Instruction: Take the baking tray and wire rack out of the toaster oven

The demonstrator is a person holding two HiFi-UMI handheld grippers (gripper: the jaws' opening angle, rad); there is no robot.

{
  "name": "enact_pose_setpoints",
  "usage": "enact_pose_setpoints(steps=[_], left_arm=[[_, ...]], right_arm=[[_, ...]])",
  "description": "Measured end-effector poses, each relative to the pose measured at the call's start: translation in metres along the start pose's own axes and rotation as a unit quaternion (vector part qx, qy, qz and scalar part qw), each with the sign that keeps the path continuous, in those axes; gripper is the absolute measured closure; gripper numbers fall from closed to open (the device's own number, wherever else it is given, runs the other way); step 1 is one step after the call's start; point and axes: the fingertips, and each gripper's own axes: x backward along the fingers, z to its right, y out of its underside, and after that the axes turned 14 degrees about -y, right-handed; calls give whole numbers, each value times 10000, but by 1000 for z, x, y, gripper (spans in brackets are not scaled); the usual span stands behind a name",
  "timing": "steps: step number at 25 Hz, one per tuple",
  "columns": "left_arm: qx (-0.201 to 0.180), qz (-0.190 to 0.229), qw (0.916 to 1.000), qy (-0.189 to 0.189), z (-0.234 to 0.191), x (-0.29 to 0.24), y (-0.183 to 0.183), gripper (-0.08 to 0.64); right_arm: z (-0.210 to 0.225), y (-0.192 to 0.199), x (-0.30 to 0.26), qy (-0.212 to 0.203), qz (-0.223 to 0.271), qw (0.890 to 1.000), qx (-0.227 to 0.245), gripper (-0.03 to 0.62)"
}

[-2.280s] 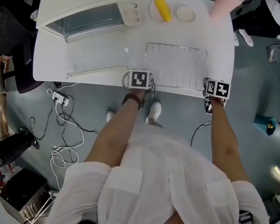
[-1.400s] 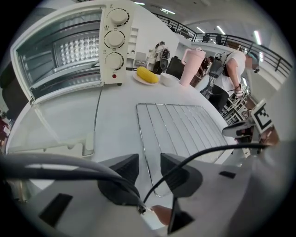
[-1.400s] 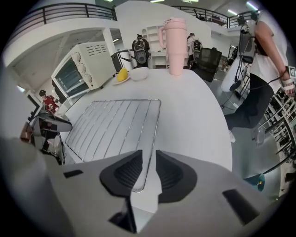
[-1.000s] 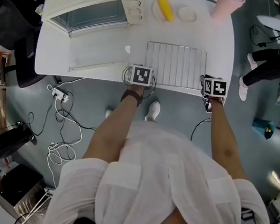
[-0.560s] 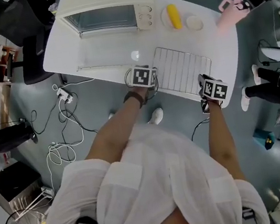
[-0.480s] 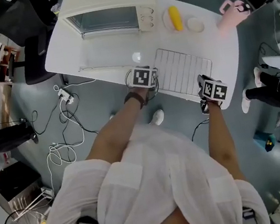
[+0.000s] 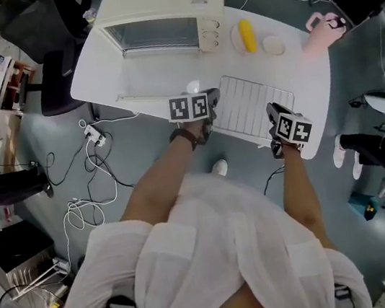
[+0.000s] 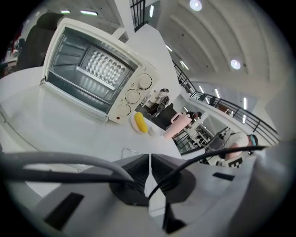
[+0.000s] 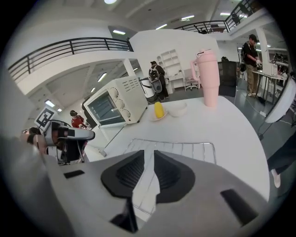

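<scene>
The cream toaster oven (image 7: 167, 0) stands at the back of the white table with its glass door (image 7: 155, 83) folded down flat. Its cavity (image 8: 88, 69) looks bare, and I can make out no baking tray. The wire rack (image 7: 254, 106) lies flat on the table near the front edge. My left gripper (image 7: 211, 99) hovers at the rack's left end; its jaws are closing, almost together, with nothing between them (image 8: 150, 171). My right gripper (image 7: 272, 112) hangs over the rack's near right corner. Its jaws are closing to a narrow gap, empty, with the rack (image 9: 185, 150) showing beyond.
A yellow corn cob on a plate (image 7: 248, 34), a small white bowl (image 7: 274, 44) and a pink tumbler (image 7: 320, 21) stand at the back right. Cables (image 7: 81, 146) lie on the floor left of the table, beside a dark chair (image 7: 55, 77).
Both grippers have lifted from the rack's near edge. The left one has rolled. The rack stays flat on the table.
</scene>
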Motion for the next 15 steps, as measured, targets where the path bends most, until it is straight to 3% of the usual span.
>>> enact_pose_setpoints(steps=[9, 12, 15], left_arm=[[812, 426, 9906, 1011, -1, 26, -27, 549], [731, 651, 9896, 1051, -16, 37, -44, 548], [436, 765, 9930, 790, -42, 45, -60, 548]], right_arm=[[-40, -31, -33, -343, 51, 9981, 517, 581], [-58, -40, -50, -483, -127, 9957, 776, 576], [-77, -50, -70, -614, -285, 9929, 981, 556]])
